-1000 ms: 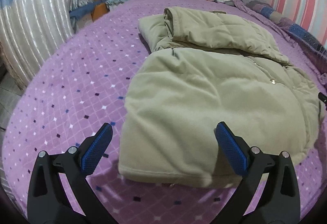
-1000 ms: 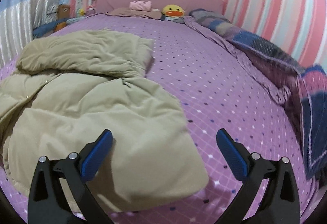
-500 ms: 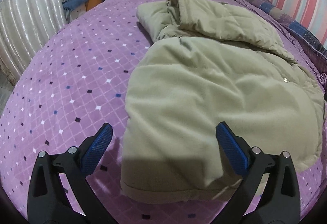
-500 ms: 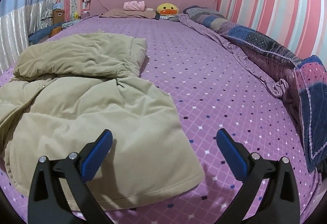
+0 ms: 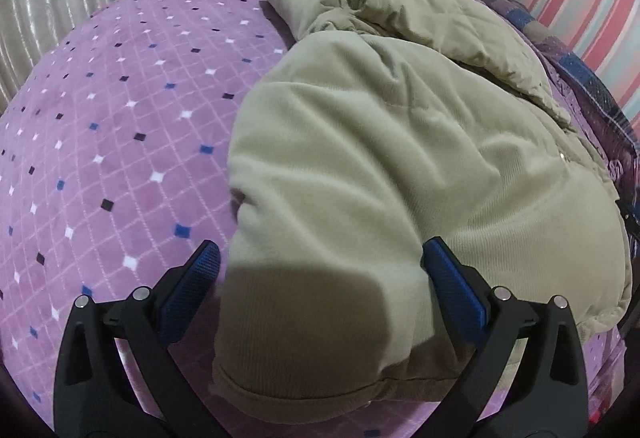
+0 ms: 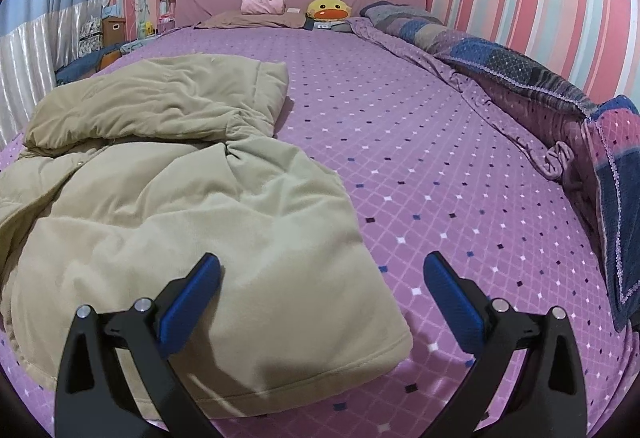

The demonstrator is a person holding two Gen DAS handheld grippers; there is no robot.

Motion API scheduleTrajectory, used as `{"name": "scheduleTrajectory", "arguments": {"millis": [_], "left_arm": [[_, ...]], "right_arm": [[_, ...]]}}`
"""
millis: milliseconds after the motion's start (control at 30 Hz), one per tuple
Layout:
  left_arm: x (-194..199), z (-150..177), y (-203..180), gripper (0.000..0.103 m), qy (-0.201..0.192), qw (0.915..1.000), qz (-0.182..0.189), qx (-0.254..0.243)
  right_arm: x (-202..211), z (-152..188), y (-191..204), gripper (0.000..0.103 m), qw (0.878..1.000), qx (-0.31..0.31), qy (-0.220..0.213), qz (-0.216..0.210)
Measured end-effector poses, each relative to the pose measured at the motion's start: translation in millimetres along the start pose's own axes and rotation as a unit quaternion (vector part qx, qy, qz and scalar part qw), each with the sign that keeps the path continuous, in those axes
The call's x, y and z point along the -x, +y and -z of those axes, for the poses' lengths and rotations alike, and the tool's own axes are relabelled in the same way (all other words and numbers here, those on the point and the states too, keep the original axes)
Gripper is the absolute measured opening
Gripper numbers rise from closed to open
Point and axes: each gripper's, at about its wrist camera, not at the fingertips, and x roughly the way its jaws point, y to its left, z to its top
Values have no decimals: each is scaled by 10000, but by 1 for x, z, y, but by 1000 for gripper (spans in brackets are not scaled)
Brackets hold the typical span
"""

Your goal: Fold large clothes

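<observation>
Since the earlier frames the left gripper (image 5: 320, 278) has advanced toward the padded jacket (image 5: 400, 166), which now fills most of the left wrist view; the right gripper (image 6: 320, 286) has shifted only slightly, with the bedroom wall now more visible above it.

Left gripper: jaws spread wide, nothing clamped. The near hem corner of the jacket lies directly between and just ahead of the two blue pads (image 5: 192, 290). The right-hand pad sits against or just above the fabric; contact cannot be confirmed. The gripper's shadow falls on the hem.

Right gripper: jaws spread wide, nothing clamped. The other hem corner of the jacket (image 6: 200, 238) lies ahead and to the left, beneath the left-hand pad (image 6: 188, 298). The right-hand pad stands over the bare purple bedspread (image 6: 440, 158).

Jacket position: flat on the bedspread, beige, with its upper portion folded over itself at the far end from both grippers.

Further ahead of the right gripper: a yellow duck plush (image 6: 329, 9) and a pink pillow (image 6: 262, 4) at the headboard. To its right, a patchwork quilt (image 6: 520, 78) is bunched along the striped wall.
</observation>
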Motion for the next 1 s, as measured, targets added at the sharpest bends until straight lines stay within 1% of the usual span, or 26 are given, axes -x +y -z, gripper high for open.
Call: {"name": "scheduleTrajectory", "arguments": {"millis": [33, 100, 133, 167, 200, 300, 400, 567, 800, 1000], "left_arm": [[-1, 1, -4, 100, 23, 10000, 5, -47], [0, 2, -9, 87, 47, 9999, 95, -98], [0, 2, -12, 84, 50, 9999, 119, -114], [0, 3, -16, 77, 41, 9998, 117, -150], [0, 3, -20, 73, 29, 9998, 74, -208], [2, 4, -32, 66, -33, 9990, -159, -425], [0, 5, -39, 65, -83, 9979, -355, -543], [-1, 4, -34, 65, -89, 9986, -274, -452], [-2, 6, -34, 65, -107, 9983, -320, -471], [1, 9, -33, 66, -114, 9981, -350, -485]], "right_arm": [[0, 0, 0, 101, 10000, -18, 4, -16], [-1, 1, -1, 101, 10000, -67, 2, -48], [-1, 0, -2, 101, 9999, -99, 13, -62], [-2, 0, -2, 101, 9999, -121, 19, -74], [-2, 0, -3, 101, 9999, -140, 17, -86], [-2, -3, -3, 101, 9998, -171, -13, -128], [-3, -5, -3, 101, 9997, -175, -26, -176], [-2, -4, -6, 101, 9997, -179, -57, -185], [-4, 3, -12, 101, 9993, -297, -15, -246], [-5, 6, -18, 101, 9980, -473, -4, -418]]}}
